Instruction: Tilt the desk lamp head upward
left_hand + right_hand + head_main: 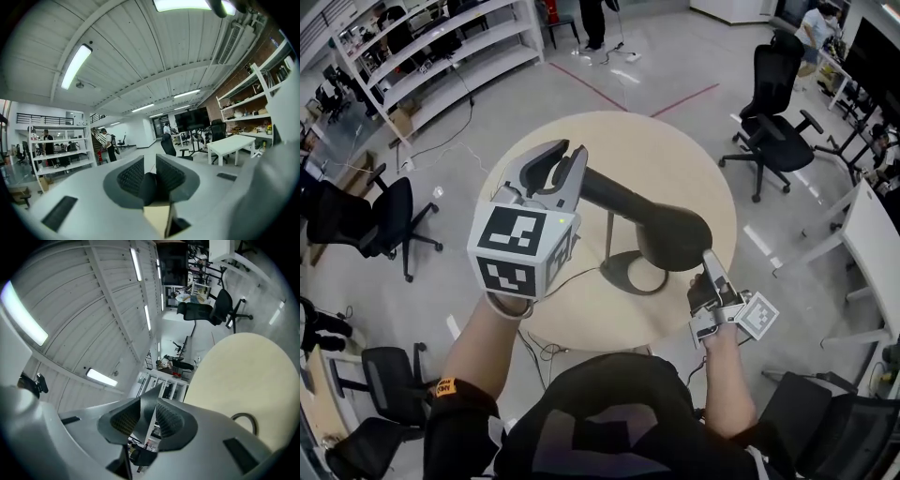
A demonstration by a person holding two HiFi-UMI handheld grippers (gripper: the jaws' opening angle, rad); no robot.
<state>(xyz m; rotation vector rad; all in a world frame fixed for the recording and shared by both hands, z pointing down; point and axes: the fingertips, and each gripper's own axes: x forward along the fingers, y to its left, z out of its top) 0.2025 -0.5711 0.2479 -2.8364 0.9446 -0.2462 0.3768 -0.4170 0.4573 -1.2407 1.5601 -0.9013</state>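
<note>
left gripper [555, 167] clamped on the lamp arm [609, 192], jaws nearly together; its own view shows the dark rounded arm wedged between the pads, head view only shows it from above. lamp head [675, 236] sits right of it, above the lamp base [628, 274] on the round table [694, 159]. right gripper [709, 264] pinches the head's thin lower edge, clear only in its own view

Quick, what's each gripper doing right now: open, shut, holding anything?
Left gripper: shut on the dark grey tubular lamp arm.
Right gripper: shut on the rim of the dark grey rounded lamp head.
</note>
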